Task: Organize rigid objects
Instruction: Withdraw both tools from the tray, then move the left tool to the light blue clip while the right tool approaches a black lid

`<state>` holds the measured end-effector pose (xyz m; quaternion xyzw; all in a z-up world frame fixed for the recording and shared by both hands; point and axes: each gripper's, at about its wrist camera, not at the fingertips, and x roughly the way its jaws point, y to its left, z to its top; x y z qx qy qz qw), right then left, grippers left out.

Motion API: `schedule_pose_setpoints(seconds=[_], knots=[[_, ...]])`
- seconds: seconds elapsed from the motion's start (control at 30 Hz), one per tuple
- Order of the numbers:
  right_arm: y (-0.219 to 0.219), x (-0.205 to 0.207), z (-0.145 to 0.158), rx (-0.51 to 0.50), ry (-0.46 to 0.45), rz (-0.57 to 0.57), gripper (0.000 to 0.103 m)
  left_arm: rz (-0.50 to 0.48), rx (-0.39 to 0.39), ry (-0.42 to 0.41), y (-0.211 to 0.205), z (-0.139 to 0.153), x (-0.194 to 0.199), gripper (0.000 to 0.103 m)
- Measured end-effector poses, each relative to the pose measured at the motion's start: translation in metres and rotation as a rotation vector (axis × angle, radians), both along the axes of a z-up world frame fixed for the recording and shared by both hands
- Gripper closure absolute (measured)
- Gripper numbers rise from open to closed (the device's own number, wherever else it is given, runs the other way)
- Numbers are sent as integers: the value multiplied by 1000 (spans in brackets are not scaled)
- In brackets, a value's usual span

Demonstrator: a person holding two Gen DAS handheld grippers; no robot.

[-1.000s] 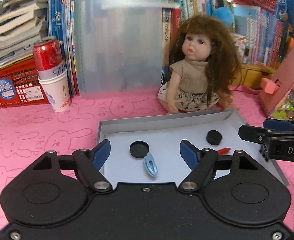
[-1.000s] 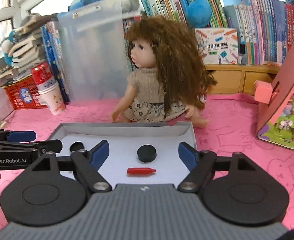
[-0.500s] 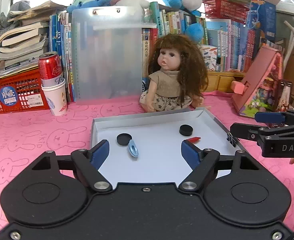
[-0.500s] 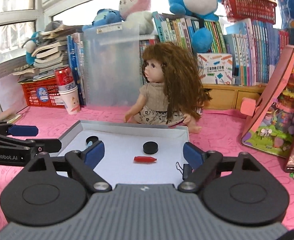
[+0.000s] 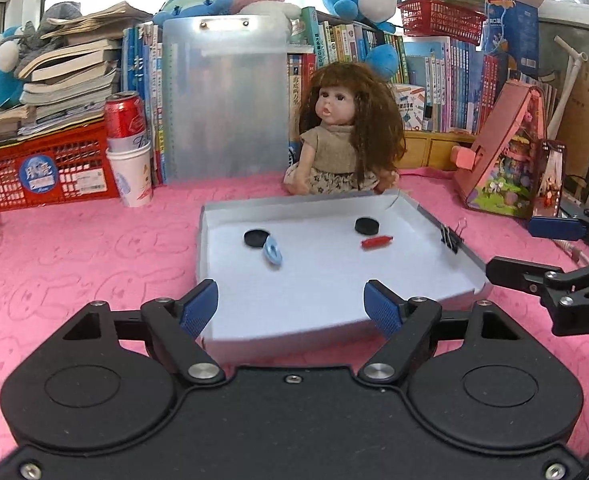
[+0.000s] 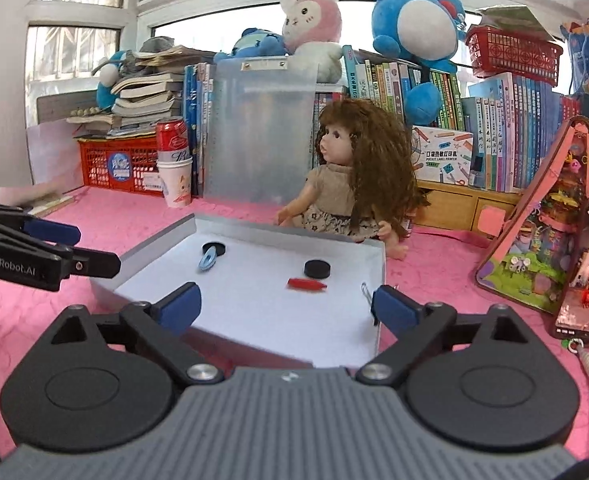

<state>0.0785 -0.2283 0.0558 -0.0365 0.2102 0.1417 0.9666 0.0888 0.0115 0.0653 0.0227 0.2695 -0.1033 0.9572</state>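
Note:
A shallow grey tray point(image 5: 454, 246) point(image 6: 146, 248) lies on the pink tablecloth. Inside it are two black discs point(image 5: 256, 237) point(image 5: 366, 225) point(image 6: 317, 268), a light blue clip point(image 5: 272, 251) point(image 6: 207, 260) and a small red piece point(image 5: 375, 242) point(image 6: 306, 284). A black binder clip point(image 5: 451, 237) is fixed to the tray's right rim. My left gripper point(image 5: 292, 306) stands open at the tray's near edge, nothing between its blue pads. My right gripper point(image 6: 286, 306) is also at the near edge, its jaws opening with nothing held.
A doll point(image 5: 344, 136) point(image 6: 354, 176) sits just behind the tray. A red can in a paper cup point(image 5: 128, 148), a red crate point(image 5: 42, 168), a clear clipboard point(image 5: 224, 96) and books line the back. A pink toy house point(image 5: 510, 152) point(image 6: 550, 232) stands at the right.
Both grippers have drawn back from the tray, so it and the doll look smaller and farther. The right gripper's jaws have spread wider. The objects in the tray have not moved.

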Motion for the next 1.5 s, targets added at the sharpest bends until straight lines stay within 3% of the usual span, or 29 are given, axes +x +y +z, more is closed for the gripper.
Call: schedule_pose_setpoints(seconds=[0.5,0.93,1.2,1.5], knots=[[5,-59,-42,-40,13,69,3,80,12,25,25,-39,-55,24],[12,-87,-65,-61,27,80,3,129,0,67,28,-63,-71,25],[10,-91,-72,-21,46,66,6,148,-42,72,33,-66,-73,38],[14,-90,-77,5,72,82,19,180,-76,101,36,-71,-68,58]])
